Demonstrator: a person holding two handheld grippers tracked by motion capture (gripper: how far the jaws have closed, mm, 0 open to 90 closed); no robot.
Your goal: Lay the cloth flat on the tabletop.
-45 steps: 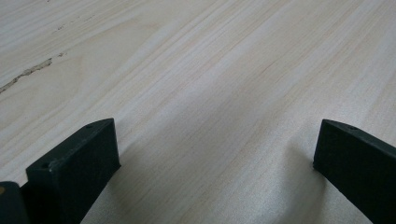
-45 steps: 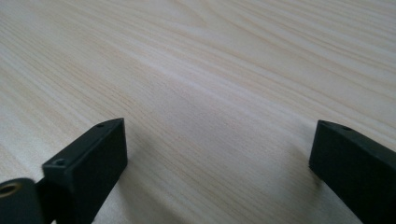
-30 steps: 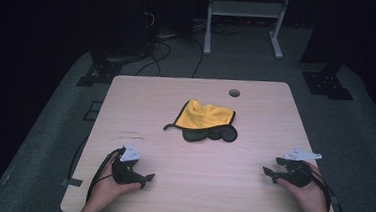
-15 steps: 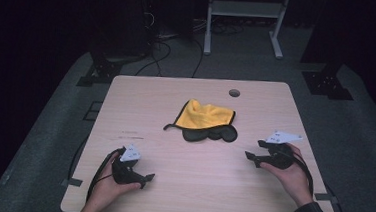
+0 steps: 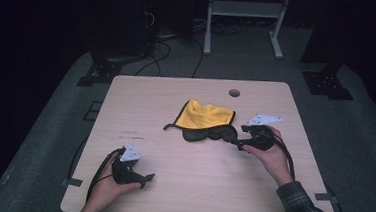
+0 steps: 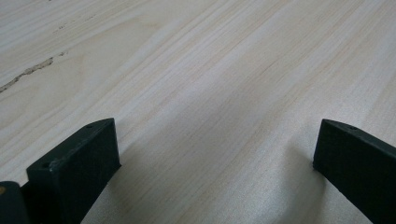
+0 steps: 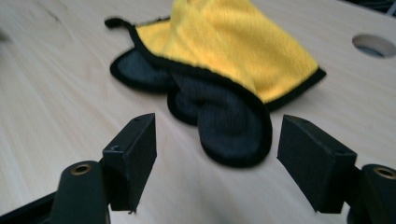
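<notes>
Now the right gripper (image 5: 237, 141) reaches low toward the cloth (image 7: 219, 70), fingers just opening wide, empty.

Cloth (image 5: 207, 121) mid table (image 5: 141, 102); right tool (image 5: 237, 140) beside it.
</notes>
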